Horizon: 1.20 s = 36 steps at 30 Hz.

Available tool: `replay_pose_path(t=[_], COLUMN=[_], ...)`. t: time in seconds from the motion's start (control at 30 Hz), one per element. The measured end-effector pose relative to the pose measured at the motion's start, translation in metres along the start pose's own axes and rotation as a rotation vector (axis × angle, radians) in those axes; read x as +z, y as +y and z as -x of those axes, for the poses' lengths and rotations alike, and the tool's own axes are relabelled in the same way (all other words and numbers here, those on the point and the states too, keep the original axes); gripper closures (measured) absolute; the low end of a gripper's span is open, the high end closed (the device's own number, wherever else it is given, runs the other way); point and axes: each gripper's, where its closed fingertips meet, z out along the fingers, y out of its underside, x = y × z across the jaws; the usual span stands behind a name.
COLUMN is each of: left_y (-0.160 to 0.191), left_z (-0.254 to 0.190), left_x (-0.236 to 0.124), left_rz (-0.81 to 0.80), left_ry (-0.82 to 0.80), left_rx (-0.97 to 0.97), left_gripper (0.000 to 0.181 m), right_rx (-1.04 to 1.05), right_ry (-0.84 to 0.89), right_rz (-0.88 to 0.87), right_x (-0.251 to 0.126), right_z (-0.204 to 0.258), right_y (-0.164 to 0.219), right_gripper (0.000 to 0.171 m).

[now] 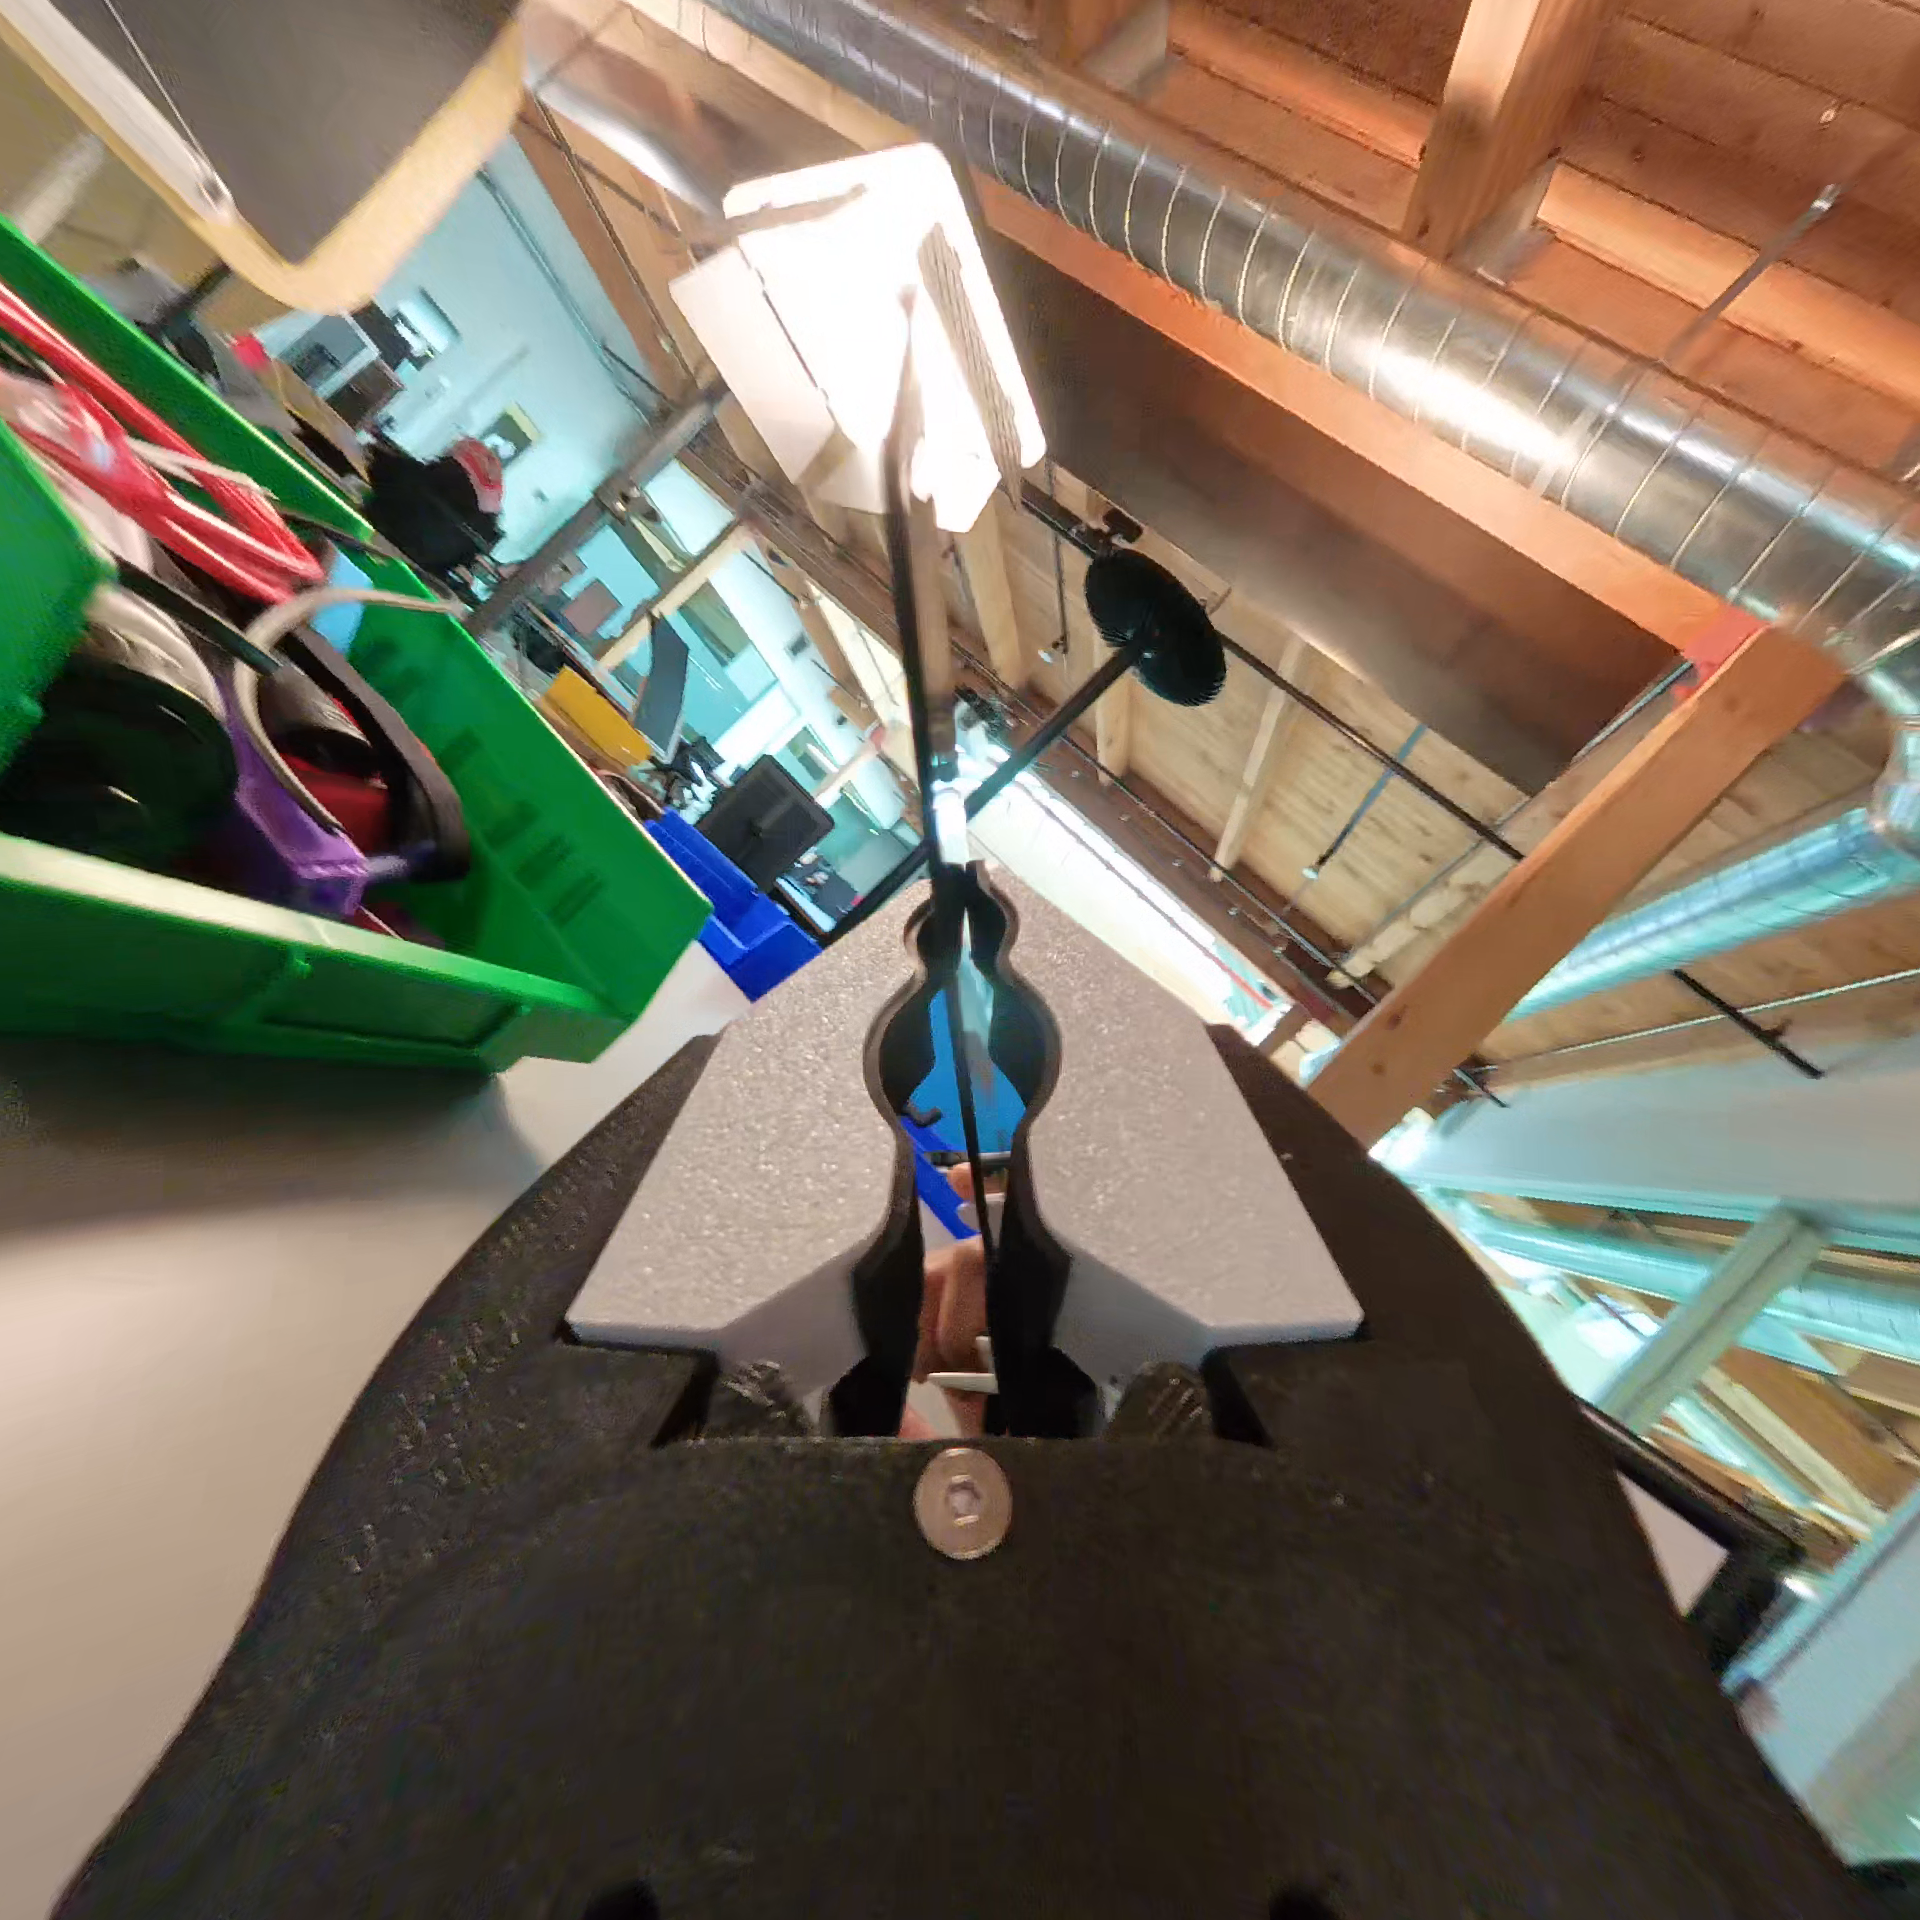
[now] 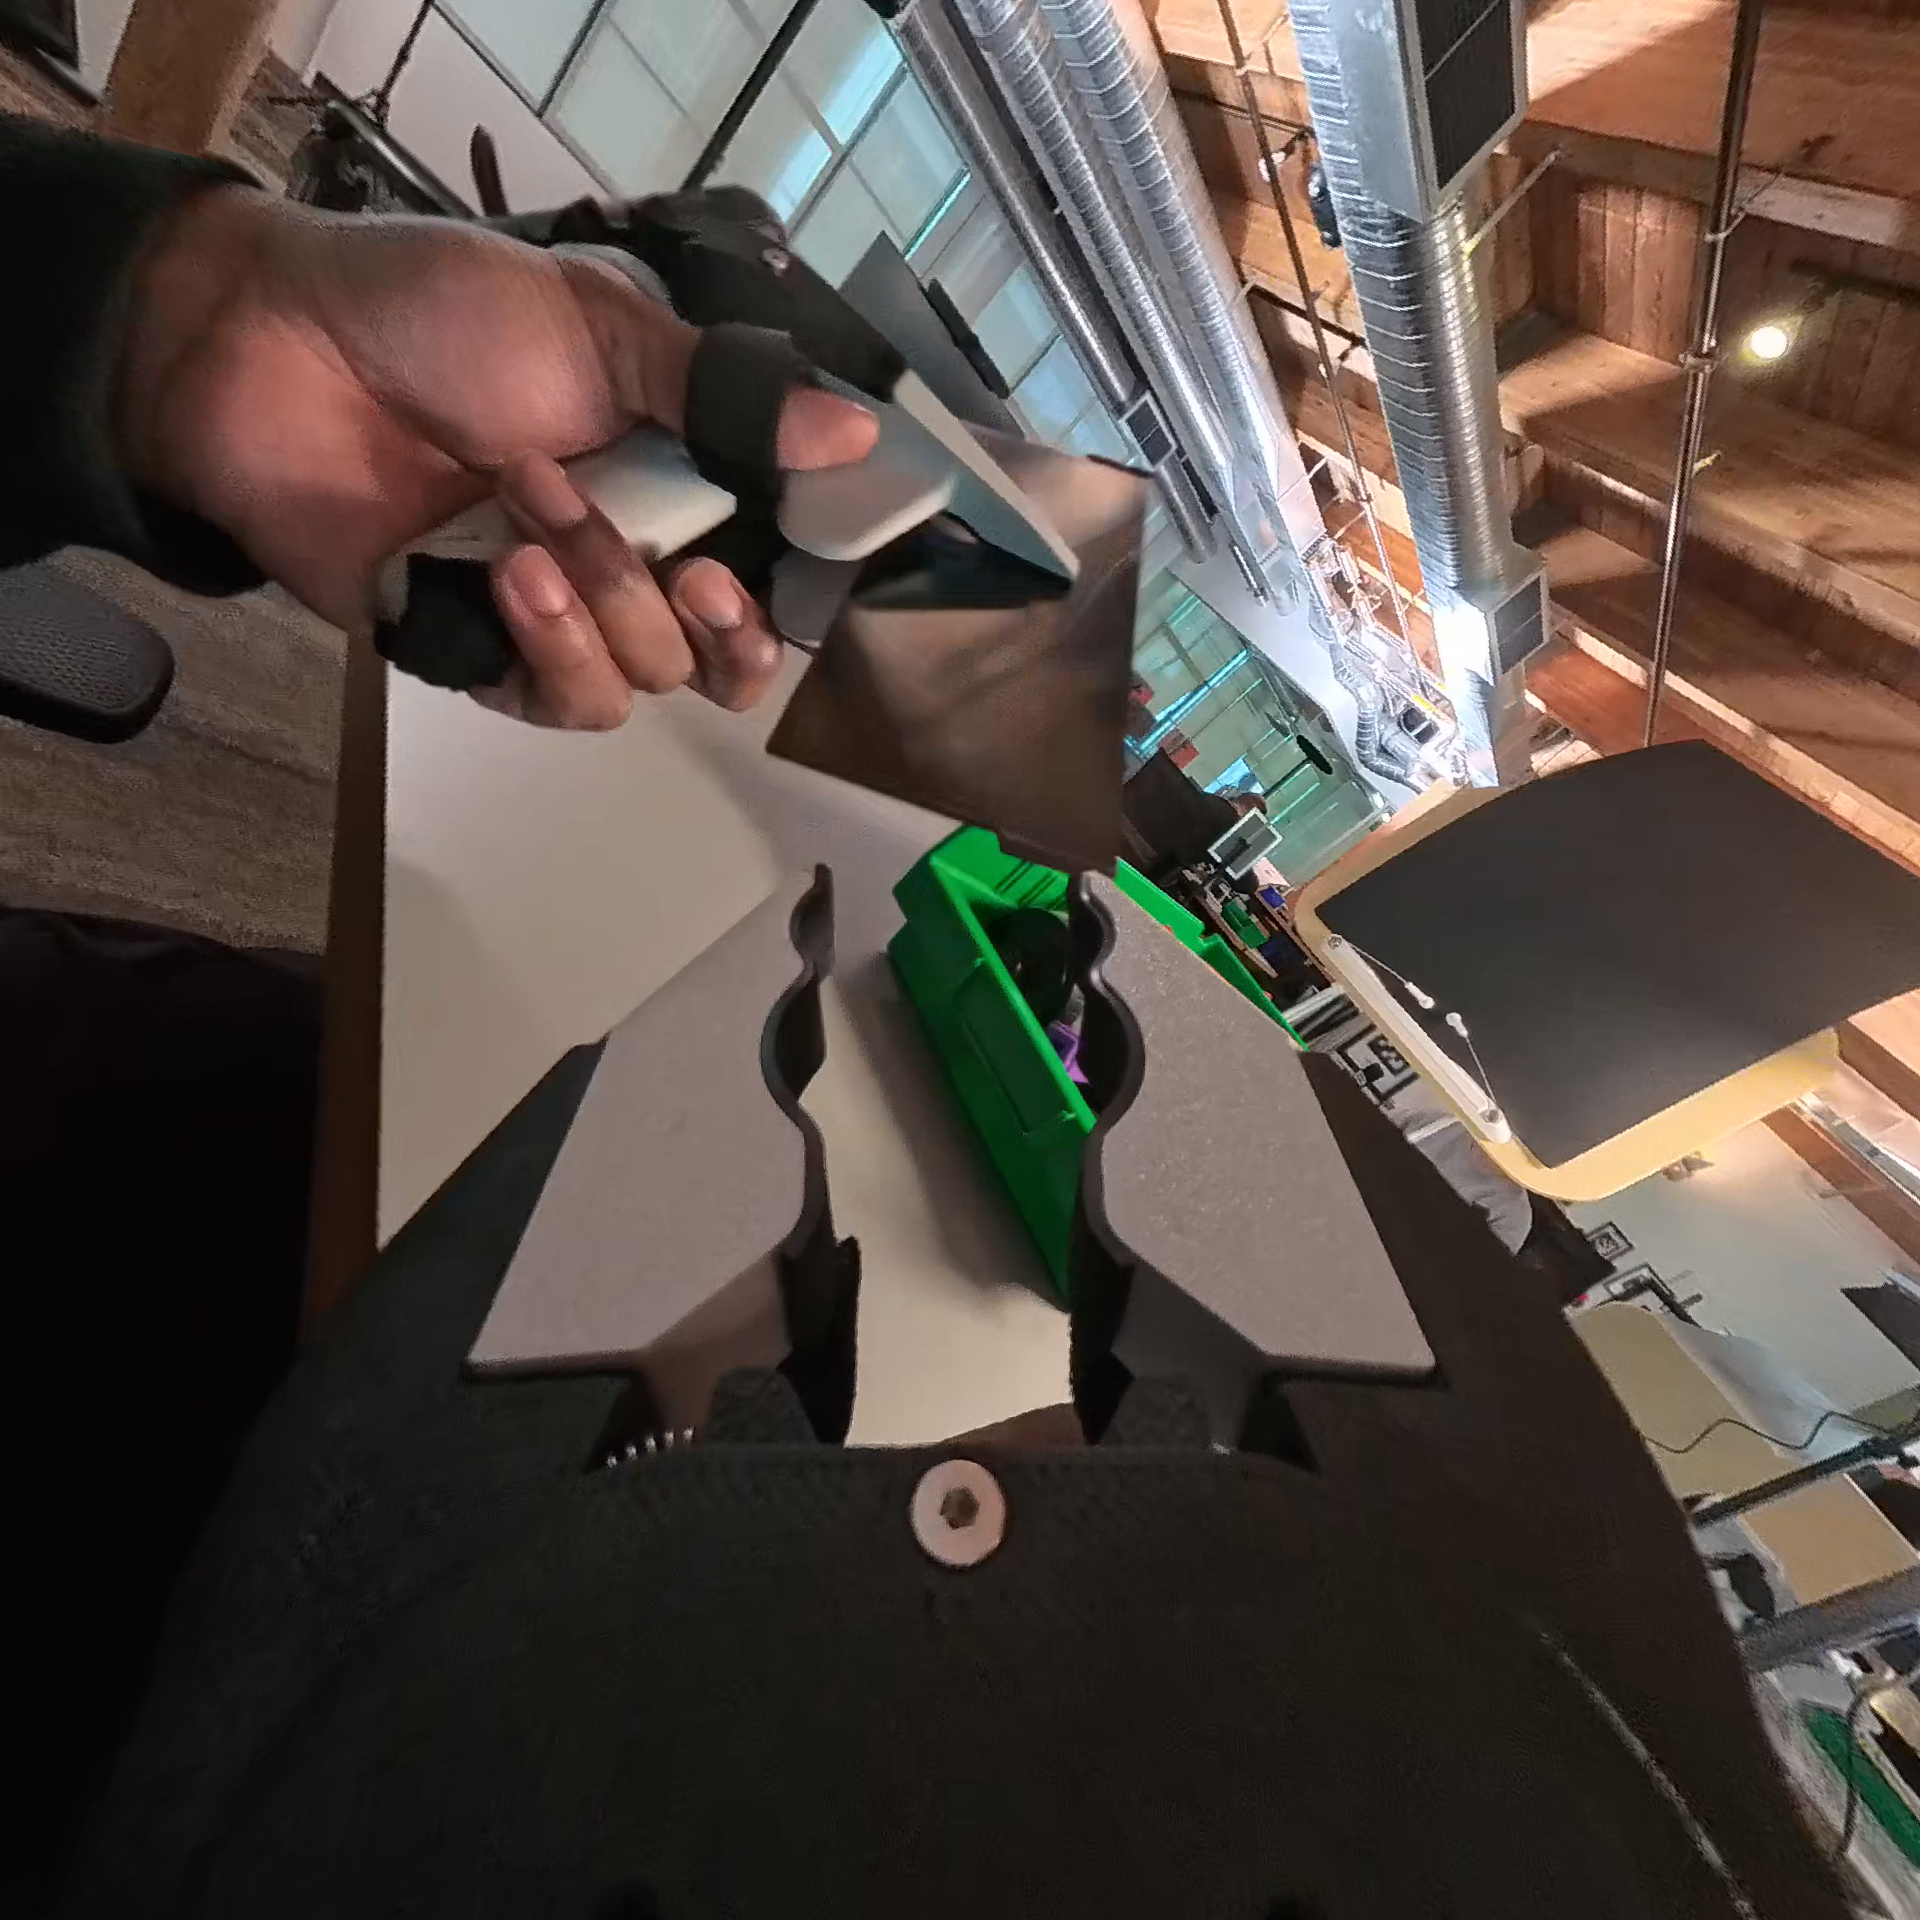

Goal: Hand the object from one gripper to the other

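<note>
The object is a thin, dark, glossy square sheet [image 2: 966,707]. My left gripper [image 2: 1023,566], held by a person's hand [image 2: 395,416], is shut on the sheet's upper part and holds it in the air above the table. In the left wrist view the sheet [image 1: 920,644] shows edge-on as a thin black line clamped between the shut fingertips of the left gripper [image 1: 951,883]. My right gripper [image 2: 954,894] is open and empty. Its fingertips sit just below the sheet's lowest corner, apart from it.
A green bin [image 2: 997,1049] full of cables and parts stands on the grey table [image 2: 582,831]; it also shows in the left wrist view [image 1: 312,987], with blue bins [image 1: 748,925] behind it. A dark hanging panel [image 2: 1621,956] is at the right. A white boxy fixture [image 1: 862,322] is overhead. The grippers' ends are close to 11 cm from one another.
</note>
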Motion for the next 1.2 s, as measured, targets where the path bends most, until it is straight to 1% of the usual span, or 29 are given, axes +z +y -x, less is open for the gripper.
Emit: replay_pose_path(t=[0.07, 0.13, 0.2, 0.27, 0.33, 0.37, 0.47, 0.6, 0.7, 0.73, 0.77, 0.8, 0.9, 0.93, 0.97, 1.07, 1.13, 1.2], left_y=[-0.007, -0.006, 0.006, 0.026, 0.048, 0.056, 0.076, 0.098, 0.112, 0.117, 0.121, 0.123, 0.119, 0.116, 0.113, 0.122, 0.132, 0.14], left_z=[0.001, -0.003, -0.012, -0.022, -0.03, -0.033, -0.036, -0.039, -0.045, -0.046, -0.046, -0.045, -0.042, -0.042, -0.04, -0.035, -0.03, -0.03], left_x=[-0.003, -0.004, -0.003, -0.005, -0.009, -0.011, -0.012, -0.014, -0.017, -0.018, -0.019, -0.019, -0.016, -0.014, -0.012, -0.012, -0.008, -0.003], left_rz=[0.029, 0.114, 0.246, 0.398, 0.532, 0.567, 0.642, 0.718, 0.771, 0.79, 0.807, 0.814, 0.783, 0.76, 0.74, 0.759, 0.767, 0.749], left_ry=[-0.036, -0.078, -0.088, -0.044, 0.03, 0.061, 0.126, 0.175, 0.231, 0.25, 0.256, 0.251, 0.245, 0.241, 0.235, 0.238, 0.229, 0.236], left_rx=[0.084, 0.265, 0.434, 0.511, 0.513, 0.5, 0.449, 0.439, 0.433, 0.425, 0.418, 0.415, 0.387, 0.378, 0.376, 0.366, 0.355, 0.343], left_gripper=[0.179, 0.179, 0.179, 0.178, 0.179, 0.179, 0.179, 0.179, 0.179, 0.179, 0.178, 0.178, 0.176, 0.171, 0.155, 0.138, 0.14, 0.151], right_rx=[0.028, 0.059, 0.095, 0.173, 0.322, 0.405, 0.622, 0.789, 0.867, 0.878, 0.881, 0.88, 0.894, 0.905, 0.92, 0.954, 0.979, 1.003], right_ry=[0.018, 0.035, 0.051, 0.062, 0.025, 0.002, -0.071, -0.112, -0.154, -0.181, -0.21, -0.223, -0.226, -0.204, -0.172, -0.112, -0.075, -0.047], right_rz=[-0.02, -0.051, -0.065, -0.058, -0.052, -0.063, -0.141, -0.171, -0.16, -0.158, -0.16, -0.163, -0.21, -0.236, -0.262, -0.361, -0.43, -0.49], right_x=[-0.004, -0.007, -0.008, -0.007, -0.004, -0.002, -0.003, -0.002, 0.002, 0.003, 0.004, 0.004, 0.002, 0.0, -0.002, -0.01, -0.016, -0.02], right_z=[-0.007, -0.014, -0.021, -0.028, -0.03, -0.031, -0.031, -0.035, -0.029, -0.025, -0.02, -0.017, -0.022, -0.027, -0.034, -0.051, -0.06, -0.067], right_y=[-0.004, -0.011, -0.017, -0.02, -0.022, -0.024, -0.036, -0.04, -0.04, -0.041, -0.043, -0.045, -0.051, -0.054, -0.056, -0.064, -0.069, -0.073], right_gripper=[0.124, 0.124, 0.126, 0.129, 0.131, 0.132, 0.134, 0.135, 0.136, 0.141, 0.154, 0.16, 0.164, 0.166, 0.167, 0.167, 0.167, 0.167])
